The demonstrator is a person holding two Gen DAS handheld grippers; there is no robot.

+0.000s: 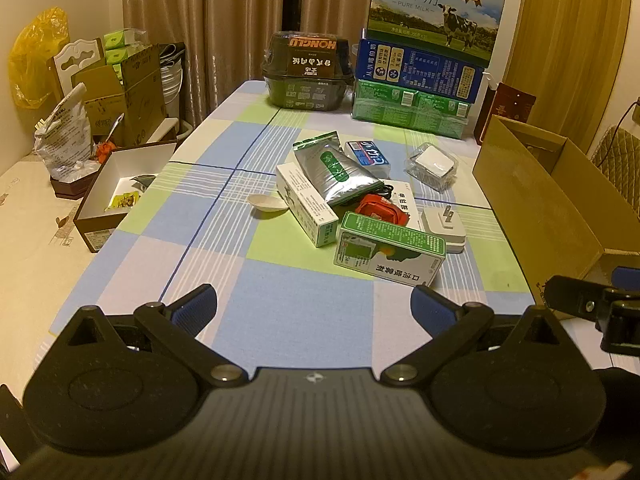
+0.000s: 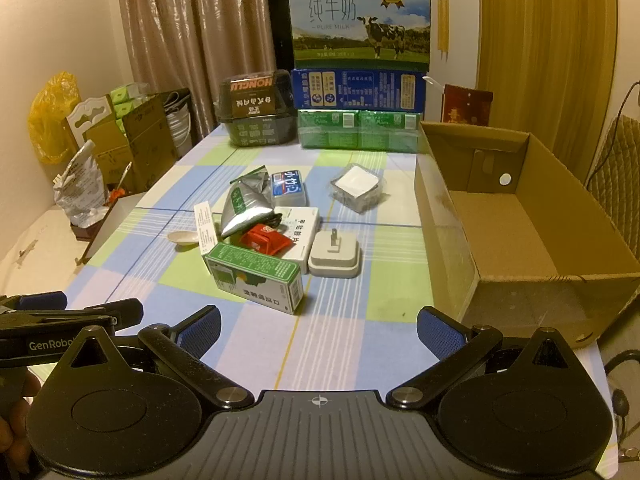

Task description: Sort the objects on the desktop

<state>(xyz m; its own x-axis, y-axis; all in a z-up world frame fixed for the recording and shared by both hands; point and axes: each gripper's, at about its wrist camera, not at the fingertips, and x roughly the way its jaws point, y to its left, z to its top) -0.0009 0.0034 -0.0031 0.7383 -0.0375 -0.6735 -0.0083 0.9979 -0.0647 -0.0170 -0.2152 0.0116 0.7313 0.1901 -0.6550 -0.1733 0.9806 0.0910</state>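
Plainly, "PURE MILK" carton, "HONGLU" tub; both hand-held grippers spread apart, empty.

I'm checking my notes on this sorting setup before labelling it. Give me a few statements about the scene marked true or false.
1. Both the left gripper and the right gripper are open and hold nothing. True.
2. The cardboard box is full of items. False: its visible inside is bare.
3. The red packet lies in the pile of items. True.
4. The white charger sits inside the cardboard box. False: it rests on the tablecloth beside the pile.
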